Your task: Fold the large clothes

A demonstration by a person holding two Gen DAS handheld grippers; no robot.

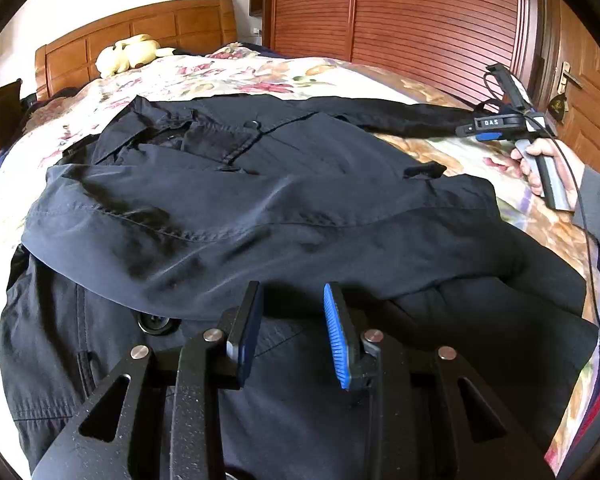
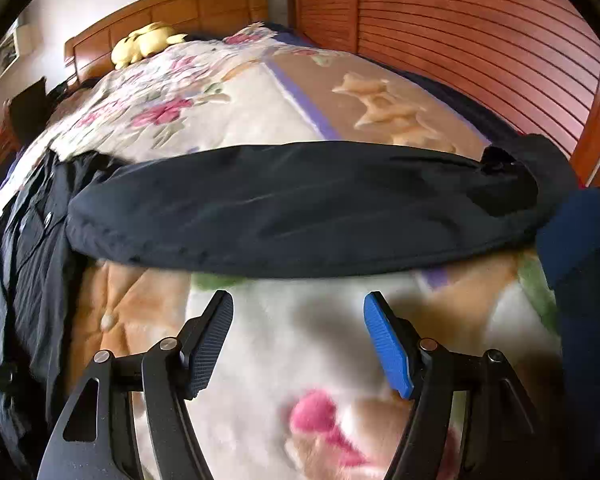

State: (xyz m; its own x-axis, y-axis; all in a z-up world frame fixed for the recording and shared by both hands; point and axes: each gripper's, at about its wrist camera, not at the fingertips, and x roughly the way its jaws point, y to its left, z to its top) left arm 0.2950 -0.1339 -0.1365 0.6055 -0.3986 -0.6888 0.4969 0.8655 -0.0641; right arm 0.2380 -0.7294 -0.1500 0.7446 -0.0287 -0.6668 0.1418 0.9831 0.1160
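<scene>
The coat [image 1: 260,208] was dark navy woven cloth, smooth with a faint sheen, its seams stitched; a glossy dark button [image 1: 154,322] sat at lower left of the left wrist frame. The blanket [image 2: 300,344] under it looked fleecy and matt, printed with flowers. The left tool [image 1: 290,332] had matt black plastic arms with bright metal pins, and one ribbed blue pad [image 1: 338,340]. The right tool [image 2: 298,344] matched it, its dark pad finely textured. The headboard [image 1: 140,28] and slatted wardrobe [image 1: 420,20] were varnished wood. The plush toy [image 1: 126,54] was soft yellow fabric.
</scene>
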